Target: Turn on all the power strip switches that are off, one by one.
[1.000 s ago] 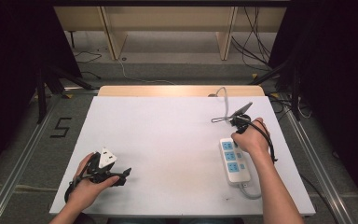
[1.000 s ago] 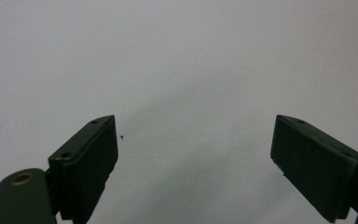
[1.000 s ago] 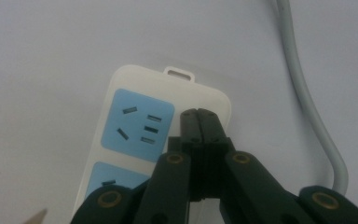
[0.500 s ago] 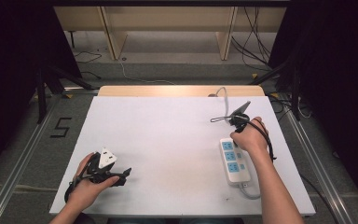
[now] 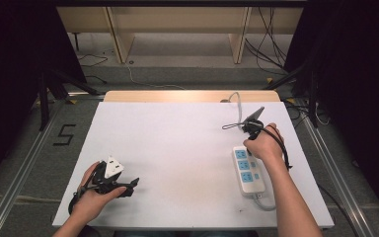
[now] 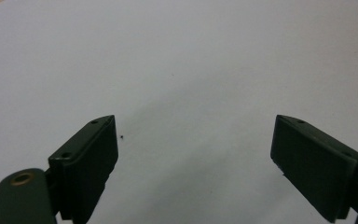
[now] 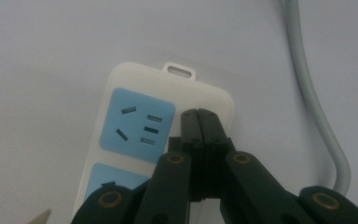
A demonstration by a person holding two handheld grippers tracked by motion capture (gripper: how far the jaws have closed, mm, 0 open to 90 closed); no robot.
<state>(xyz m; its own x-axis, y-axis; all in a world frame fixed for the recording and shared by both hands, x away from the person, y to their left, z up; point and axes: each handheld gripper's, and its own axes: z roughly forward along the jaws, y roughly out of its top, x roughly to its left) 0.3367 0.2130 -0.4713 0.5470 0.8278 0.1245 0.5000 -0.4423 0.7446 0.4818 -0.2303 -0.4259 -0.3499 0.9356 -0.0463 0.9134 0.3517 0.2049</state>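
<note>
Nearest the viewer, in the high view, the person's forearms enter from the bottom edge. At the near left corner of the white tabletop (image 5: 177,148), the left gripper (image 5: 128,185) lies in the left hand (image 5: 93,200), low over the surface and pointing toward the table's middle, with its grey three-cornered plate (image 5: 112,167) on top. The left gripper view looks along the left gripper's jaws, which stand wide apart with nothing between them; bare tabletop and one small dark speck (image 6: 121,136) lie ahead.

Farther along on the right side lies the power strip (image 5: 248,170), white with pale blue socket faces, lengthwise toward the far edge. Its grey cable (image 5: 266,203) leaves the near end and curves off. The right hand (image 5: 264,145) holds the right gripper (image 5: 246,146) at the strip's far end. In the right gripper view the right gripper's jaws are pressed fully together, with nothing between them, and their tips sit over the white margin of the power strip (image 7: 121,154) beside its end socket (image 7: 137,127); whether the tips touch the casing cannot be told. A hanging tab (image 7: 179,71) marks that end of the strip, and a grey cable (image 7: 317,112) runs past on the tabletop beside it.

Beyond the far edge, a pale wooden strip (image 5: 192,96) borders the tabletop, and cables (image 5: 271,44) lie on the floor.
</note>
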